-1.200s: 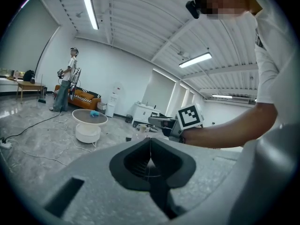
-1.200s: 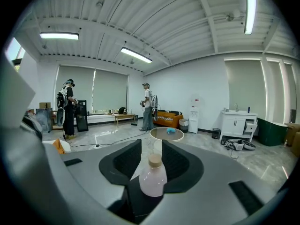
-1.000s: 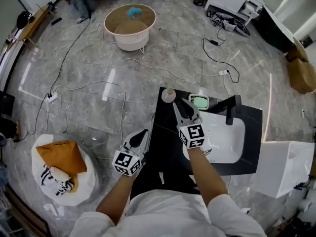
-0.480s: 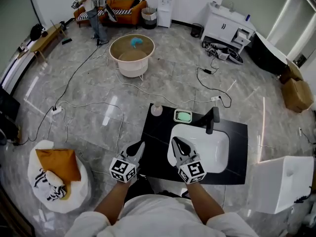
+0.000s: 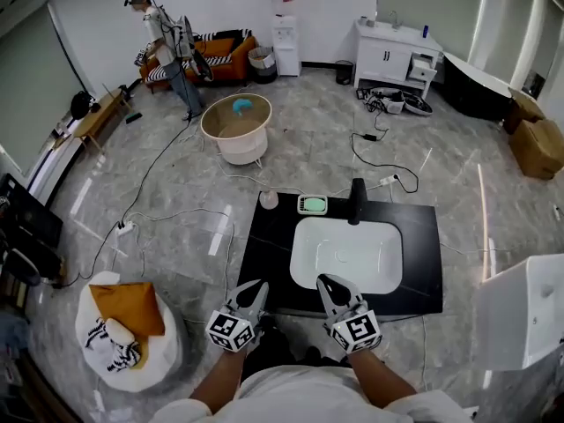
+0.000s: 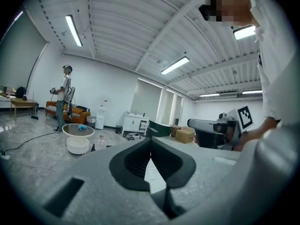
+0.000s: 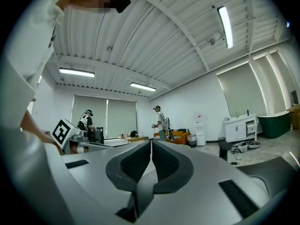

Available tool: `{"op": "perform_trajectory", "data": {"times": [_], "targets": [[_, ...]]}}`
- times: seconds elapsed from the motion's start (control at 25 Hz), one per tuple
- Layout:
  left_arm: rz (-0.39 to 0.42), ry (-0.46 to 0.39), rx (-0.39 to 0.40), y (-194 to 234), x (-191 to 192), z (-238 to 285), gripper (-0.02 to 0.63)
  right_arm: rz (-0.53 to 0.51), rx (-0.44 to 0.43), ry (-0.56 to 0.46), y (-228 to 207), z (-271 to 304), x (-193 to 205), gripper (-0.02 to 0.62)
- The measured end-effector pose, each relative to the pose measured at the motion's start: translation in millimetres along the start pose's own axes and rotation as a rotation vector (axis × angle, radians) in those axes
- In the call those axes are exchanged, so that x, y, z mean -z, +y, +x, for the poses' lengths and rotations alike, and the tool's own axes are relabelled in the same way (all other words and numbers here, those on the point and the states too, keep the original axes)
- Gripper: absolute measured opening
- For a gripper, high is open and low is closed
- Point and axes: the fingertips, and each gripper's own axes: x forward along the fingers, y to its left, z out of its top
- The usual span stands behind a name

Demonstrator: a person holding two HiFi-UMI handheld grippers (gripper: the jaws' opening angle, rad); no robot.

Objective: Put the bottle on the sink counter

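Note:
The small clear bottle [image 5: 269, 199] stands upright on the far left corner of the black sink counter [image 5: 271, 256], beside a green soap dish [image 5: 311, 204]; it also shows small in the left gripper view as the bottle [image 6: 100, 142]. My left gripper [image 5: 256, 286] and right gripper [image 5: 327, 280] hover at the counter's near edge, far from the bottle, both shut and holding nothing. In their own views the left gripper [image 6: 151, 139] and the right gripper [image 7: 151, 142] have their jaws pressed together with nothing between them.
A white basin [image 5: 345, 254] and black faucet [image 5: 357, 201] fill the counter's middle. A round tub [image 5: 234, 129] stands beyond it, a white bag with orange cloth [image 5: 123, 320] at left, a white box [image 5: 524, 315] at right. Cables cross the floor. A person [image 5: 167, 42] stands at the back.
The right gripper, open beside the bottle a second ago, has shut and drawn back to the counter's near edge. The left gripper drew back too. The head view has lifted.

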Motion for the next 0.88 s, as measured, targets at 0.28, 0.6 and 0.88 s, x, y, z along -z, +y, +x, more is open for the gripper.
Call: {"op": "perform_trajectory", "data": {"times": [0.28,0.6,0.88], "targets": [[0.022,0.012,0.079,-55.9,6.9,-18.4,0.016,0.017,0.094,-0.020,-3.0,-67.8,2.2,0.020],[0.009,-0.013,0.253,-116.5,14.3,-53.5,0.015,-0.027,0.175,-0.008,47.5,-139.1,-1.3,0.020],[-0.011,0.018,0.347,-152.0,34.1,-113.6,0.017,-0.028,0.216,0.025,113.6,-184.3,6.4,0.020]]}}
